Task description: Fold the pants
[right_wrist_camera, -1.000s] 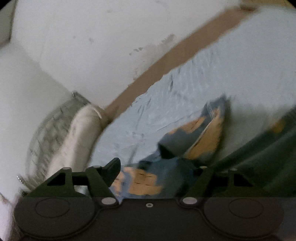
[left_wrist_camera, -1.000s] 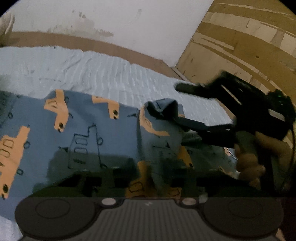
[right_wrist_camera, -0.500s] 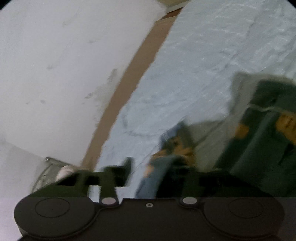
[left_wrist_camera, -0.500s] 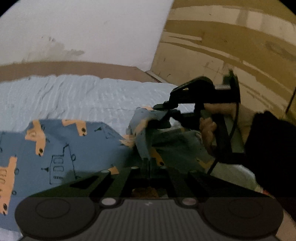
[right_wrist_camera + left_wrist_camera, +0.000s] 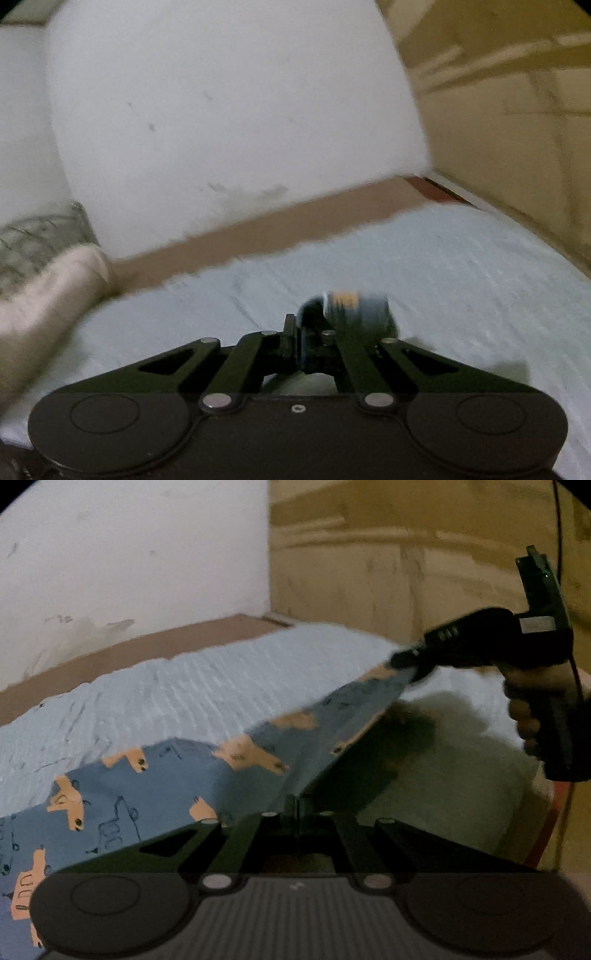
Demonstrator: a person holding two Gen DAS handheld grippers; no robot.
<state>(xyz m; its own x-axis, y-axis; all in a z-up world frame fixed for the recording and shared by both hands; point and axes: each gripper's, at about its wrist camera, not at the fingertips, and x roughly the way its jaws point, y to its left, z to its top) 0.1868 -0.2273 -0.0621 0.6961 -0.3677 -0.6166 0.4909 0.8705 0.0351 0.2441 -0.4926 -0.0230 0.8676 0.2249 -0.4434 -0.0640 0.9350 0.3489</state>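
Soft matt cloth pants (image 5: 177,779), blue with orange print. Ribbed, textured pale-blue bedspread (image 5: 192,690), also matt. Matt black plastic left gripper (image 5: 295,808) and right gripper (image 5: 295,332), with small shiny metal rivets. Scuffed white painted wall (image 5: 129,554); smooth tan wood panelling (image 5: 388,572).

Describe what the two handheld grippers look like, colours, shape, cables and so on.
Both are black: the left gripper and right gripper have slotted linkage fingers with silver pivot pins on a rounded base. The right carries a green circuit board, a thin cable and a pistol-style handle.

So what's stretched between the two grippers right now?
In the left wrist view, the pants' edge runs taut from the left gripper up to the right gripper, lifted above the pale blue sheet.
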